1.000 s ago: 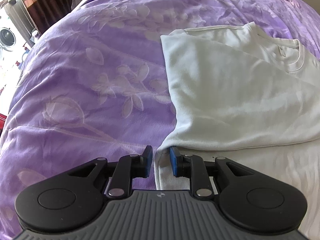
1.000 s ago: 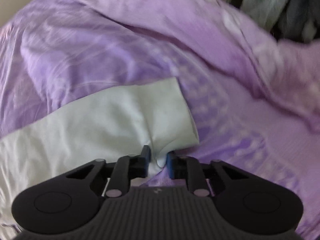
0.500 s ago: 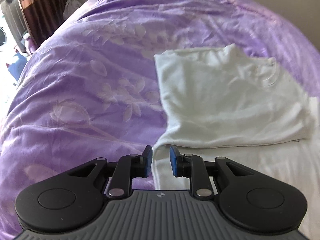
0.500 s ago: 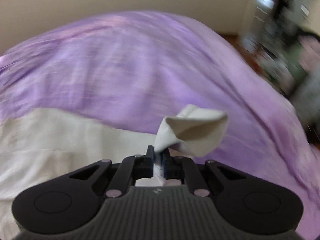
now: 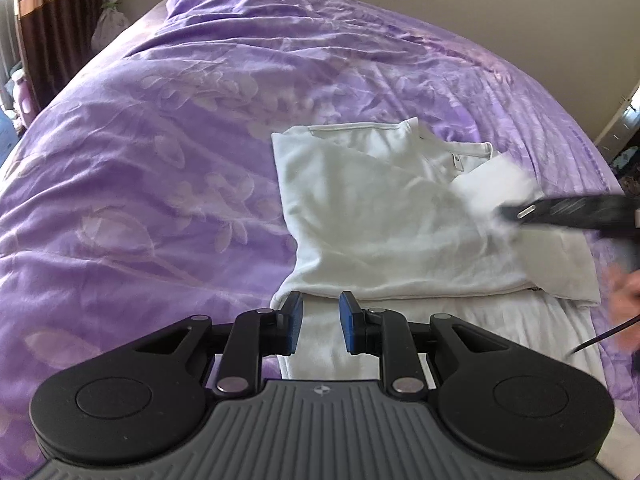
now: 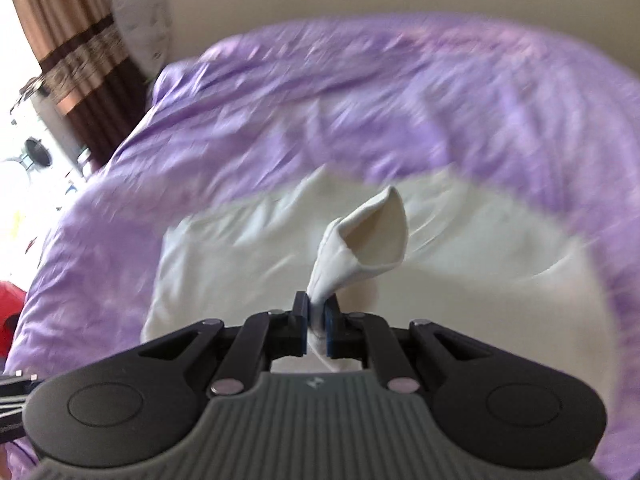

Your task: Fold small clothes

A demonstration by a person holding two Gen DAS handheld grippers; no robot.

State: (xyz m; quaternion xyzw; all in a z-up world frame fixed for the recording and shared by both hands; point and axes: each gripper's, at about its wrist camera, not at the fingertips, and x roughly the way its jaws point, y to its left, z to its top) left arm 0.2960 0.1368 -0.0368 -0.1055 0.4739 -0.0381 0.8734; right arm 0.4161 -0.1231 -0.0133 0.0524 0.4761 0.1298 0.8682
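**Sleeve fold under way on the bed**

Nearest, the left hand-held gripper (image 5: 319, 322) hovers released above the white shirt (image 5: 384, 240) lying on the purple bed (image 5: 160, 160). The right hand-held gripper (image 6: 316, 322) is clenched on the sleeve (image 6: 368, 240), raised over the shirt's body. Next, likely, lay it flat inward. No containers visible.

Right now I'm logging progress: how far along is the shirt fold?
Done: the white shirt's one side lies folded over. In hand: the right hand-held gripper is shut on the sleeve. Left: laying the sleeve down; the left hand-held gripper is open.
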